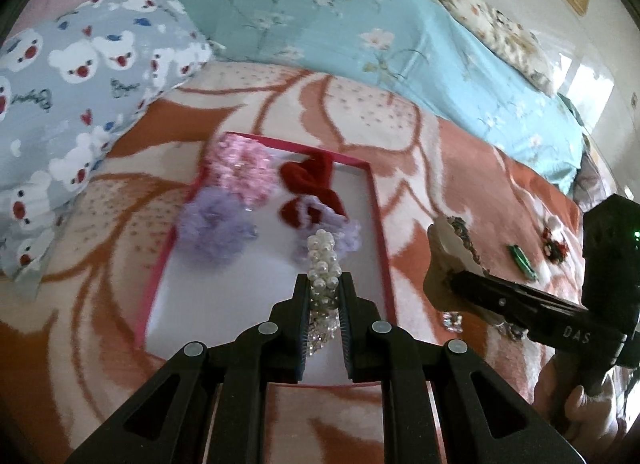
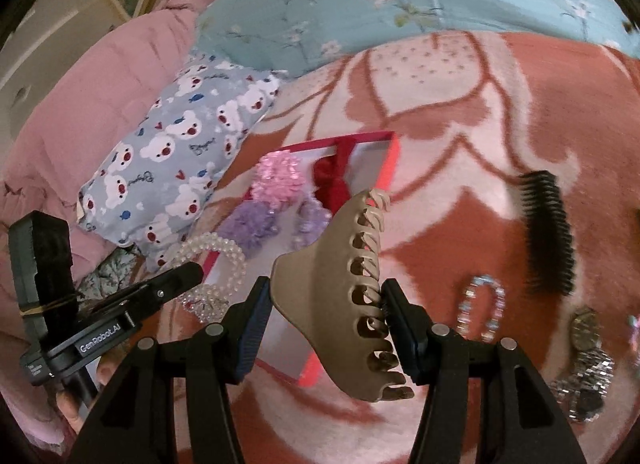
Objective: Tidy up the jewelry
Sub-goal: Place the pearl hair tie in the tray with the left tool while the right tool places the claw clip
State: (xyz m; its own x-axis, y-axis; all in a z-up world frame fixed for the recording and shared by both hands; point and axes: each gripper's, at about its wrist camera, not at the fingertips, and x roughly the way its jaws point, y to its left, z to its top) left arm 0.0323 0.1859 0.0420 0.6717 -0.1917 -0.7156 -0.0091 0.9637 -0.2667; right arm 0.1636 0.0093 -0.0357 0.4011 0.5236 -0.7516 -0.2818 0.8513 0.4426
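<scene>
The left tongs (image 1: 323,280) pinched a pearl scrunchie (image 1: 323,260); the right tongs (image 2: 326,304) clamped a beige claw clip (image 2: 340,296) by its teeth, which could slip and miss the red tray (image 1: 378,204).

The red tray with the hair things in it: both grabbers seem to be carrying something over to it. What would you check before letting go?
1. Left gripper shut on the pearl bracelet: ok.
2. Right gripper shut on the beige claw clip: ok.
3. Bare white floor free in the red tray: ok.
4. Bracelet over the tray: ok.
5. Claw clip fully over the tray: cannot tell.
6. Pieces left on the blanket, such as the black comb and the watch: not ok.
</scene>
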